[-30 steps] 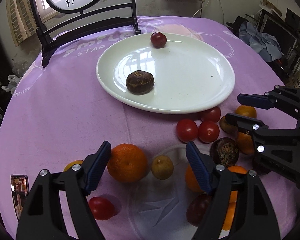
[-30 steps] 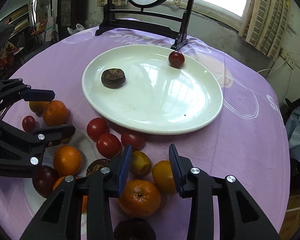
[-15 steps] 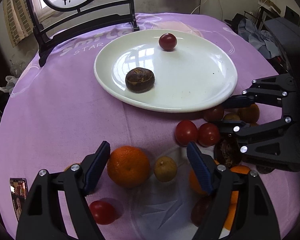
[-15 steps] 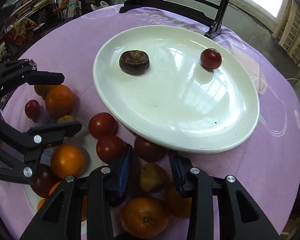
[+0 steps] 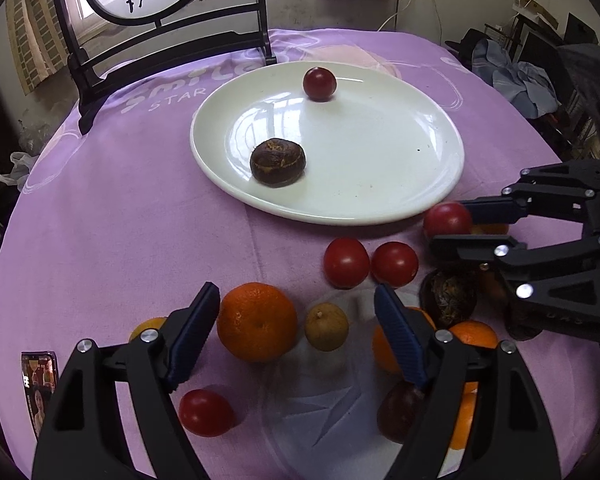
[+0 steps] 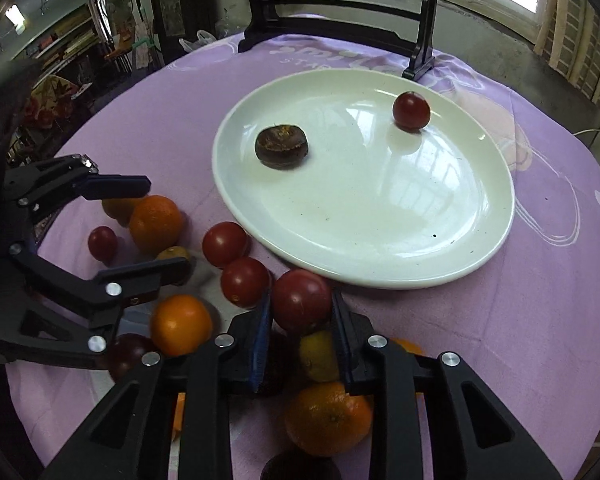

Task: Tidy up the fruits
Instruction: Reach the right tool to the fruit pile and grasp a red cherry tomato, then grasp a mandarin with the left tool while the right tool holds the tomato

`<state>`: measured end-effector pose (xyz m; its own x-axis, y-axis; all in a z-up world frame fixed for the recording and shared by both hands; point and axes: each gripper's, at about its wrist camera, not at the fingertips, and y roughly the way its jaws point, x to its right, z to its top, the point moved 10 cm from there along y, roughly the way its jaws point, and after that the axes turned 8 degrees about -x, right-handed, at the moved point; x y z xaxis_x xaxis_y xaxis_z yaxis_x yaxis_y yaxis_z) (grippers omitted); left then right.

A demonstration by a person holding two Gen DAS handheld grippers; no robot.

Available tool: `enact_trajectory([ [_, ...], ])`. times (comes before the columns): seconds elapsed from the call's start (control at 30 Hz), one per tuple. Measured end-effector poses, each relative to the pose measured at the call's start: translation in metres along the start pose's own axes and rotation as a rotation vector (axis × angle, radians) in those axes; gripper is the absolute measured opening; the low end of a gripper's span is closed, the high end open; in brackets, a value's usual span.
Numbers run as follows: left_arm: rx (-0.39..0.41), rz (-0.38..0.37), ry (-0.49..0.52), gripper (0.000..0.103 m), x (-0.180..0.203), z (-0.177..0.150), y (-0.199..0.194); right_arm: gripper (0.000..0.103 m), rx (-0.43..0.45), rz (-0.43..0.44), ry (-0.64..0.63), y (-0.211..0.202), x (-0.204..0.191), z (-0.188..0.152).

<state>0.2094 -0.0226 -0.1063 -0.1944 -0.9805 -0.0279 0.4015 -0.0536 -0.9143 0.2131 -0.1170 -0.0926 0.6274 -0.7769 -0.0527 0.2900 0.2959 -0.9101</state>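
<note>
A white plate [image 5: 380,168] [image 6: 380,248] on the purple cloth holds a dark brown fruit [image 5: 278,162] [image 6: 282,147] and a red tomato [image 5: 319,83] [image 6: 411,110]. My right gripper [image 6: 300,312] [image 5: 448,224] is shut on a red tomato [image 6: 301,300] [image 5: 446,220], held just off the cloth at the plate's near rim. My left gripper [image 5: 296,332] [image 6: 156,232] is open over an orange [image 5: 257,321] [image 6: 156,224] and a small yellow-brown fruit [image 5: 326,326]. Two more tomatoes [image 5: 346,263] [image 6: 225,243] lie between the grippers.
More oranges [image 6: 181,325], dark fruits [image 5: 448,298] and a tomato [image 5: 206,412] lie at the near side. A black framed stand [image 5: 172,40] is behind the plate. A small photo card [image 5: 40,376] lies at the left edge.
My right gripper moved forward, closed on a red tomato beside the plate and lifted it slightly. My left gripper stayed open over the orange.
</note>
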Motion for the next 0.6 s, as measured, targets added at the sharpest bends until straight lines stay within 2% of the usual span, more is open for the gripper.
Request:
enact_trajectory([
  [0.27,0.016,0.011,0.016,0.078,-0.006,-0.011,-0.008,0.029,0.132,0.038,0.069,-0.046,-0.005,-0.031],
  [0.6,0.018,0.044,0.0,0.078,-0.038,-0.032,-0.014,0.029,0.183,0.053,0.102,-0.057,-0.016,-0.057],
])
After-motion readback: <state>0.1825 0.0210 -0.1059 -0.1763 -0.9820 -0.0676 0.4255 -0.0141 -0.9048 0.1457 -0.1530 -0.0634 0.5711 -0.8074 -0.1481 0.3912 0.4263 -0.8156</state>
